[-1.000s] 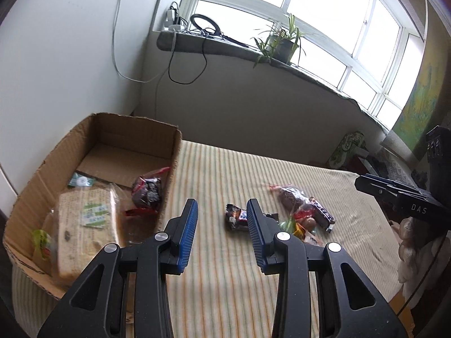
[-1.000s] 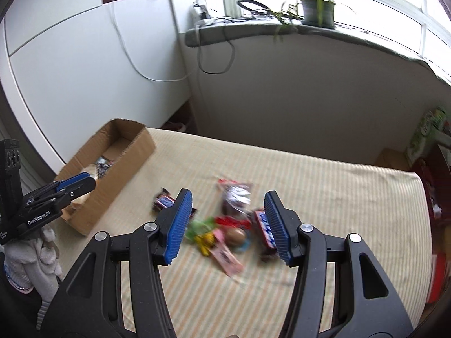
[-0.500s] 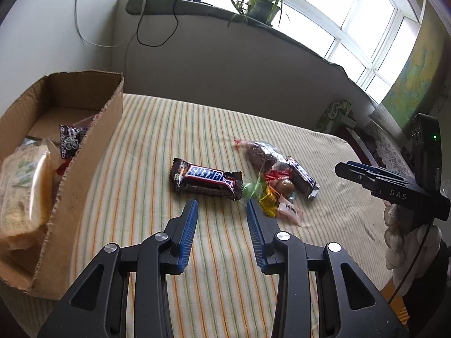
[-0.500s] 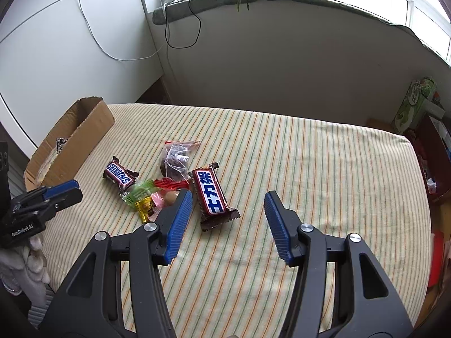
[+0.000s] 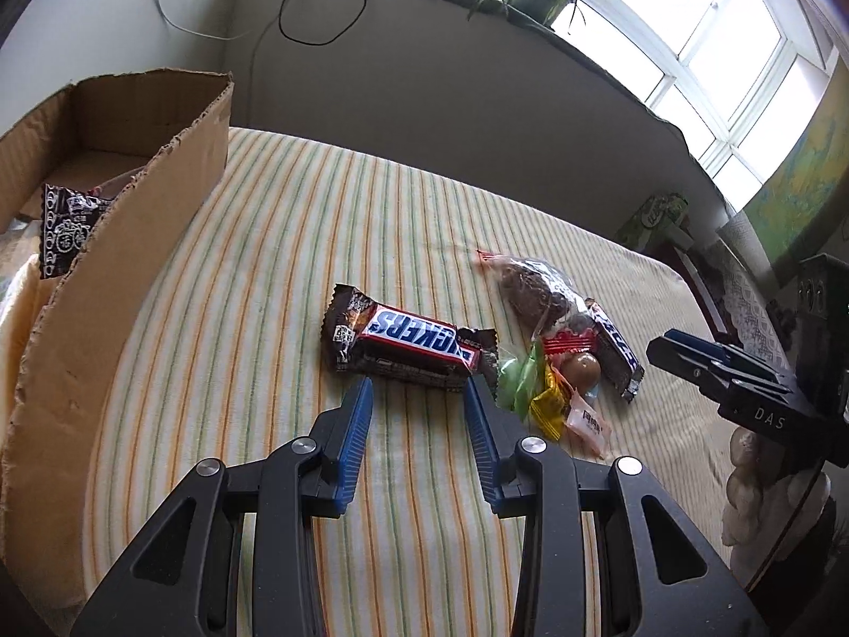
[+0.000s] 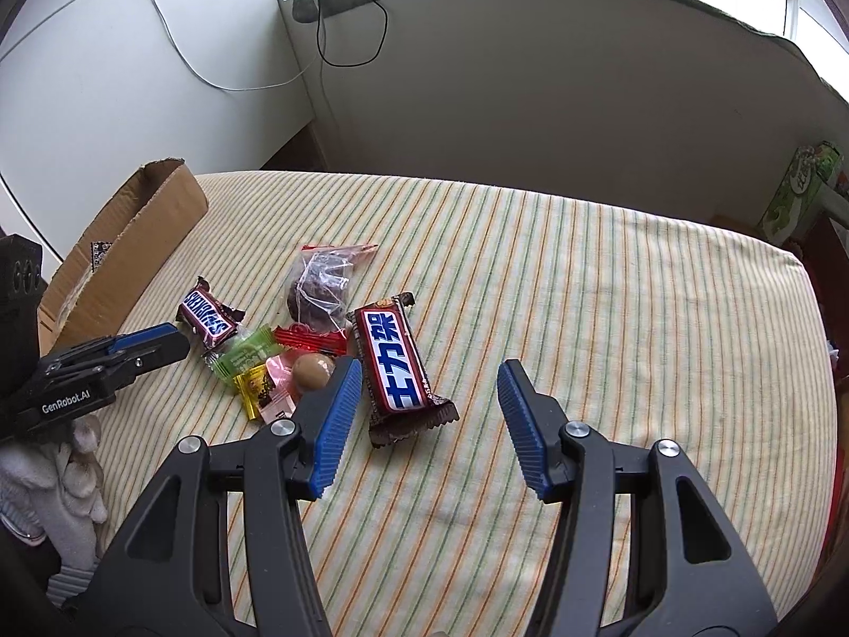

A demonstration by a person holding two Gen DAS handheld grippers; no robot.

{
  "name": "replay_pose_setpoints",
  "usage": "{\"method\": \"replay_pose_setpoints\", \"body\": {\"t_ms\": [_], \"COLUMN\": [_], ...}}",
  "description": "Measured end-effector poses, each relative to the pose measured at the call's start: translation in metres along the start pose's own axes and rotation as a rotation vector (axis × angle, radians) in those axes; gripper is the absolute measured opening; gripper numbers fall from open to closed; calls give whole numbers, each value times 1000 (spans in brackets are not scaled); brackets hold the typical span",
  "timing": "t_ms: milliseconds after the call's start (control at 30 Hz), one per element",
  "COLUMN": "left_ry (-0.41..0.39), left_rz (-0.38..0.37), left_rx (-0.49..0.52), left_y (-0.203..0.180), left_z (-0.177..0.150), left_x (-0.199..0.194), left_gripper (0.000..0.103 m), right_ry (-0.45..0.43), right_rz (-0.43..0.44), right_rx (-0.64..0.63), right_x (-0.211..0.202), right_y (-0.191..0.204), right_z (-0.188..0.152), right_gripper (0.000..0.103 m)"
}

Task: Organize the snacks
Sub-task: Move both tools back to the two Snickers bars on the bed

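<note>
A Snickers bar (image 5: 408, 342) lies near the middle of a striped bed (image 5: 297, 244), its long side just ahead of the left claw (image 5: 419, 398), whose jaws stand apart and empty. A second bar in a brown wrapper with blue lettering (image 6: 395, 366) lies between the spread, empty jaws of the right claw (image 6: 430, 371), closer to the left jaw. Between the two bars sits a heap of small sweets (image 6: 276, 366) and a clear bag of dark pieces (image 6: 318, 286). The cardboard box (image 5: 122, 265) at the bed's left edge already holds packets. A clean pick likely means straddling each bar across its narrow width, clear of the loose sweets. The box's contents are mostly hidden by its wall, and the small wrappers' labels are too small to read.
</note>
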State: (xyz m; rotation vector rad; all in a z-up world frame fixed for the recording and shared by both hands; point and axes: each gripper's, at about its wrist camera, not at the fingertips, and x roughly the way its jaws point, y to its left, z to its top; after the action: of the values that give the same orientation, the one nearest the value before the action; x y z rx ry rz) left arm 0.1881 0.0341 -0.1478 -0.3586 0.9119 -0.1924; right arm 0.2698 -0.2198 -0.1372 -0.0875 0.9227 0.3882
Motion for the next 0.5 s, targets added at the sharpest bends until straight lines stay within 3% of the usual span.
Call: {"method": "replay_pose_setpoints", "body": {"t_ms": [100,167,500], "left_ry": [1,4,-10], "left_rz": [7,10,69], "left_rx": [-6,1,41], "left_y": [0,-1,-16], "left_z": [6,10,26], "left_x": [5,9,27], "left_gripper": [36,45,46], "right_ry": [6,9,12], "right_rz": [3,4,-7], "right_rx": [-5,-9,-25], "right_x": [4,6,17], "right_y": [1,0,7], "right_z": [0,1,7], "right_gripper": [56,56,56]}}
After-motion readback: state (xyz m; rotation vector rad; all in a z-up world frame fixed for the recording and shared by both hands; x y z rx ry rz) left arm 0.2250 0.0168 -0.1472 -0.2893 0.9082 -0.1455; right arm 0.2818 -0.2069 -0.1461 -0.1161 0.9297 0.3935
